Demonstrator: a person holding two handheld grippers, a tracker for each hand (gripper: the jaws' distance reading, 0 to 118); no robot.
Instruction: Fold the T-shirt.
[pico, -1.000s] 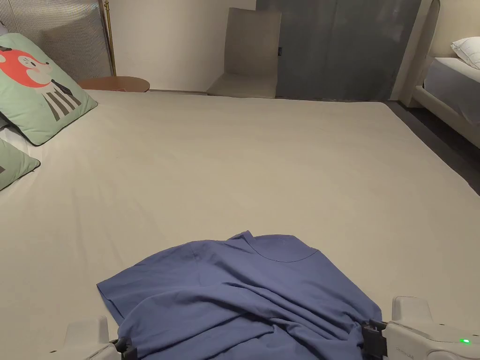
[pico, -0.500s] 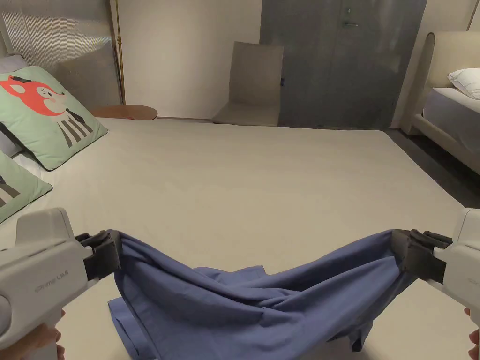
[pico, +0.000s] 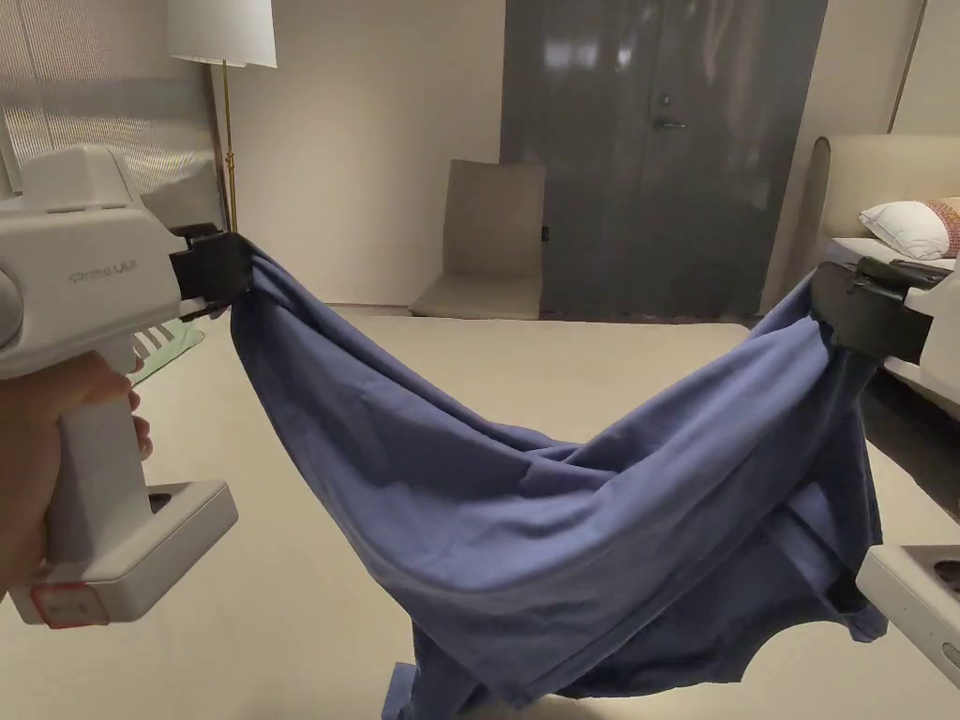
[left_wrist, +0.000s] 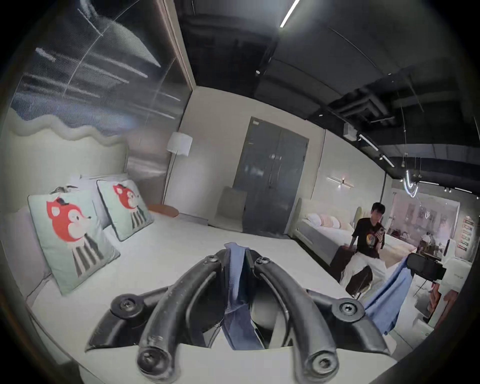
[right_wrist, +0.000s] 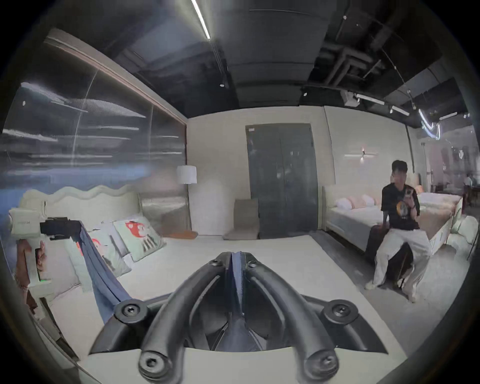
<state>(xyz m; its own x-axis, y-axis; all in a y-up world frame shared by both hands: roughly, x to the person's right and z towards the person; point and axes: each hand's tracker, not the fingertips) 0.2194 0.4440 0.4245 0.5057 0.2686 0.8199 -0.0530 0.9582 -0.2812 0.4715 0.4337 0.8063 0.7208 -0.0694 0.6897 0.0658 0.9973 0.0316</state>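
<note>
One blue T-shirt (pico: 562, 525), two grippers, both up in the air over the bed (pico: 281, 600). The left gripper (pico: 246, 267) has its jaws pinched tight on one edge of the shirt, and in the left gripper view you can see a strip of blue cloth squeezed right between the two black jaws. Same deal on the other side: the right gripper (pico: 817, 298) has its jaws clamped on the opposite edge, fabric sandwiched between them in the right gripper view. The shirt sags between the two like a hammock, the lowest folds hanging down near the mattress. One hand (pico: 37, 450) is wrapped round the left gripper's handle.

Further back on the bed there are two pillows (left_wrist: 75, 233) with a red fox print, up against the headboard. Behind that, one floor lamp (pico: 223, 37), one beige floor chair (pico: 487, 244) and one grey double door (pico: 656, 159). Off to the right sits a second bed (right_wrist: 350, 215), with one person (right_wrist: 400, 228) sitting at its edge.
</note>
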